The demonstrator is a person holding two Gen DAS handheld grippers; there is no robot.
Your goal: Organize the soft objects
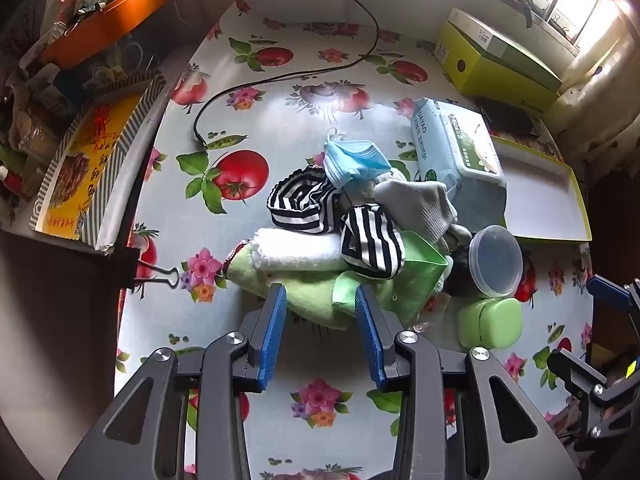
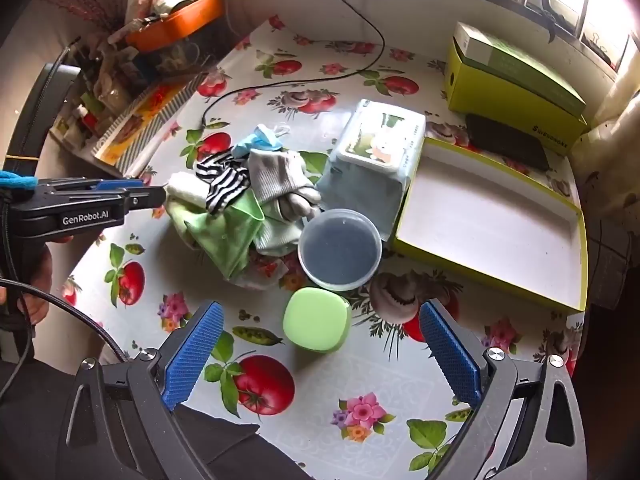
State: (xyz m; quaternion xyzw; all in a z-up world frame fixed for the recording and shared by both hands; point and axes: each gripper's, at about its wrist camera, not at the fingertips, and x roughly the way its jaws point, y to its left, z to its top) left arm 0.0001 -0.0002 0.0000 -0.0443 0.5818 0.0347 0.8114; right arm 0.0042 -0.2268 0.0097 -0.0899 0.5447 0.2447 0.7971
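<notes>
A pile of soft things lies mid-table: a blue face mask [image 1: 356, 160], two striped black-and-white pieces [image 1: 300, 204], a white towel [image 1: 296, 252], a grey glove [image 1: 420, 208] and green cloths [image 1: 316, 300]. My left gripper [image 1: 320, 290] points down at the pile's near edge, open, the tips straddling a fold of green cloth without pinching it. In the right wrist view it shows side-on [image 2: 148, 196] beside the white towel [image 2: 184, 188]. My right gripper [image 2: 320, 307] is open wide above a green rounded case [image 2: 316, 324], holding nothing.
A wipes pack [image 2: 372, 160] and a round plastic tub [image 2: 340, 248] crowd the pile's right side. A yellow-edged white tray [image 2: 492, 216] and a green shoe box [image 2: 516, 76] stand at the right. A black cable [image 1: 280, 76] crosses the back. A binder clip [image 1: 156, 276] grips the left edge.
</notes>
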